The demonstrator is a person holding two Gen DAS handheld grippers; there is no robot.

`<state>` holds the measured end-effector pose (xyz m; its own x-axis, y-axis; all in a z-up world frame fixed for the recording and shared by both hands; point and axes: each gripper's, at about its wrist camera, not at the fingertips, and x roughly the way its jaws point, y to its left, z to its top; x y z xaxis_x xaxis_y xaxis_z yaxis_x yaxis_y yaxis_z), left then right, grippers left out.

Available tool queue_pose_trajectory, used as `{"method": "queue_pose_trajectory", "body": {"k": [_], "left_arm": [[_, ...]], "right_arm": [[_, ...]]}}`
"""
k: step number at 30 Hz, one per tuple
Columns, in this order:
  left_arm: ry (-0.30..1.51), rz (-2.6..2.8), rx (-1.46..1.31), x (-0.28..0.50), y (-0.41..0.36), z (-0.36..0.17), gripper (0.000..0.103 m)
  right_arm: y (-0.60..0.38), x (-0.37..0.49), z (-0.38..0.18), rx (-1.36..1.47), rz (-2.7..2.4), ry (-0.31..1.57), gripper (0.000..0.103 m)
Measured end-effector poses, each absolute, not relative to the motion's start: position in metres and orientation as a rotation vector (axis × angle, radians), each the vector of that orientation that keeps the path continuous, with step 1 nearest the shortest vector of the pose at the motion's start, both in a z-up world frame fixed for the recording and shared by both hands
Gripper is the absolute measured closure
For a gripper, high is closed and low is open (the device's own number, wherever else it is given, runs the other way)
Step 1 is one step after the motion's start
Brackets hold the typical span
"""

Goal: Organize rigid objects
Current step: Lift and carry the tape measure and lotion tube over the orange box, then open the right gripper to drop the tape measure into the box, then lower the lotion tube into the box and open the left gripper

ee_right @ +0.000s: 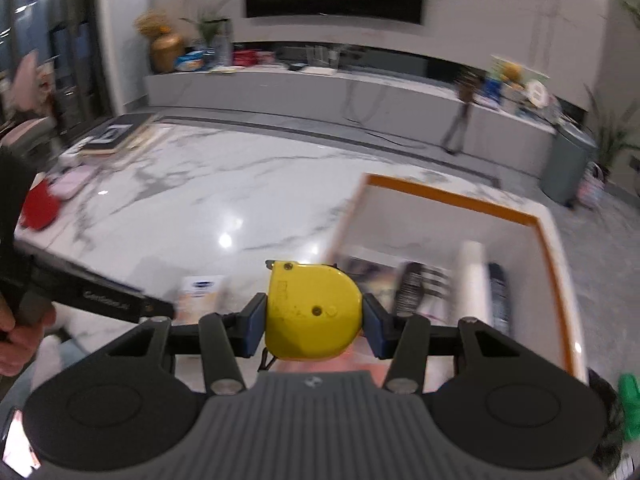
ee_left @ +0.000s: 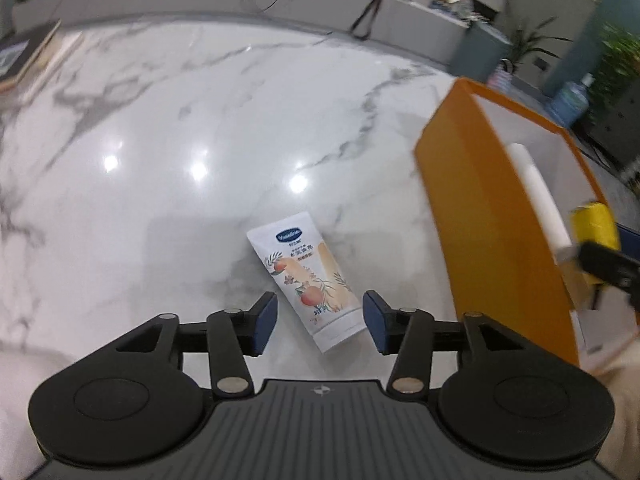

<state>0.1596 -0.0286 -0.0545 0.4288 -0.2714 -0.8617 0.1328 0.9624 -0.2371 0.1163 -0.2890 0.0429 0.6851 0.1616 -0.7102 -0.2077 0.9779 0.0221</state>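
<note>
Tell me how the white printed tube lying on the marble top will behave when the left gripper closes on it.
The tube looks like soft plastic, flat at its far crimped end, so it will probably dent under the pads rather than hold firm. Lying flat, it seems unlikely to roll. The marble top is glossy, so the tube may slide if nudged. The left gripper stands open around its cap end.

Left wrist camera looks steeply down, close over the white marble tabletop (ee_left: 200,120); right wrist camera faces more level. Both share the orange-rimmed cardboard box (ee_left: 488,216) (ee_right: 452,196), at frame right.
</note>
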Motion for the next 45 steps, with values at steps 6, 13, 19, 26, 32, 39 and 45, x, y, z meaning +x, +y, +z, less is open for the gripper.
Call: {"method": "queue_pose_trajectory", "body": {"k": [6, 13, 19, 26, 32, 39, 45], "left_arm": [[1.158, -0.185, -0.219, 0.177, -0.035, -0.073, 0.033], [1.205, -0.116, -0.197, 0.190, -0.048, -0.087, 0.033], [1.235, -0.085, -0.156, 0.193, -0.058, -0.094, 0.039], [1.239, -0.090, -0.058, 0.196, -0.071, -0.094, 0.050], [1.197, -0.118, -0.015, 0.188, -0.070, -0.091, 0.051], [1.122, -0.160, 0.008, 0.174, -0.072, -0.070, 0.052], [1.030, -0.212, 0.041, 0.162, -0.087, -0.042, 0.052]], "right_arm": [[-0.334, 0.134, 0.018, -0.009, 0.063, 0.906, 0.053], [-0.356, 0.162, -0.009, 0.057, 0.009, 1.019, 0.053], [-0.360, 0.182, -0.021, 0.020, -0.029, 1.046, 0.053], [-0.357, 0.188, -0.026, -0.008, -0.026, 1.037, 0.053], [-0.363, 0.178, -0.018, 0.036, -0.028, 0.955, 0.048], [-0.369, 0.167, -0.009, 0.078, -0.037, 0.863, 0.044], [-0.371, 0.164, -0.004, 0.097, -0.026, 0.818, 0.044]]}}
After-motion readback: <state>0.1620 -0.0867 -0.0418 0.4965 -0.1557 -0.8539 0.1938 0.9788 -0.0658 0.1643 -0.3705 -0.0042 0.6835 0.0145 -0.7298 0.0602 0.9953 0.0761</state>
